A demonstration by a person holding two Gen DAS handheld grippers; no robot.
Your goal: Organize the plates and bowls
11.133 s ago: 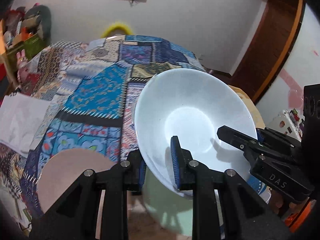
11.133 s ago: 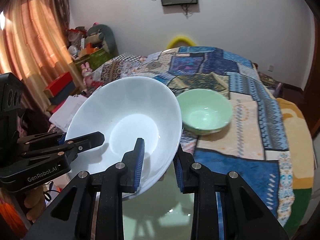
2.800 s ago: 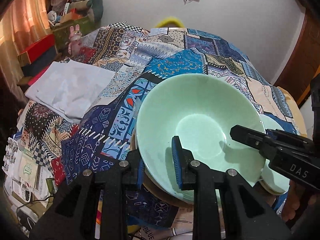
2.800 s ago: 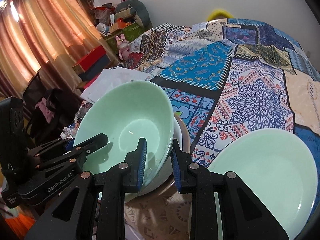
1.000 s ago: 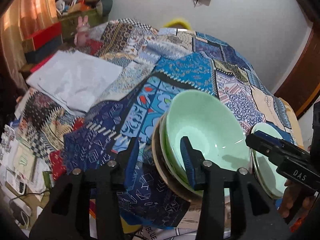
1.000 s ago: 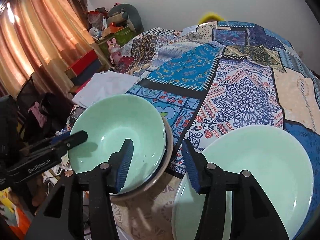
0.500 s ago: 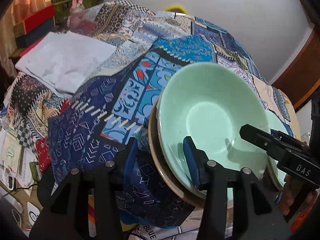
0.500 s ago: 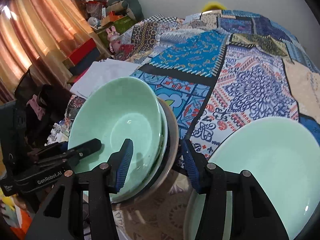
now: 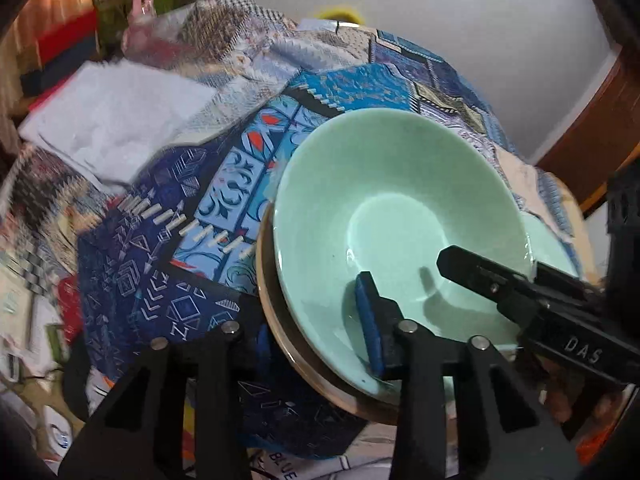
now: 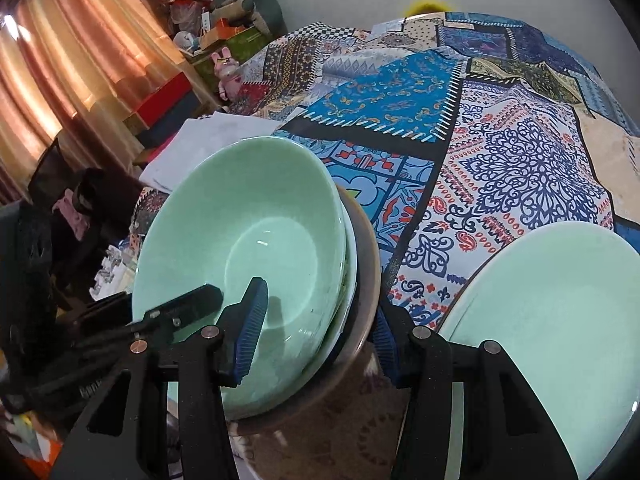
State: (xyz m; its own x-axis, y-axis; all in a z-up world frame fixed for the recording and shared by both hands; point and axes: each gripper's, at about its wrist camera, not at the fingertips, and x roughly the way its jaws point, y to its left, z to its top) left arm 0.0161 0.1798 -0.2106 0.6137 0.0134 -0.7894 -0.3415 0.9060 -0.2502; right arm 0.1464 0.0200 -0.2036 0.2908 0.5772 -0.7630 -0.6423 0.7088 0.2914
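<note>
While the green bowl (image 10: 248, 240) sits nested on the stack, both the left gripper (image 9: 304, 316) and right gripper (image 10: 316, 320) straddle its rim, fingers spread; the green plate (image 10: 552, 320) probably remains unsorted.

Green plate (image 10: 560, 320) cut off by the right and bottom edges, white bowl (image 10: 349, 264) showing only a rim sliver under the green bowl (image 10: 256, 248), left tongs' (image 9: 308, 320) outer finger hidden behind the stack, shelf clutter (image 9: 132, 20) blurred
</note>
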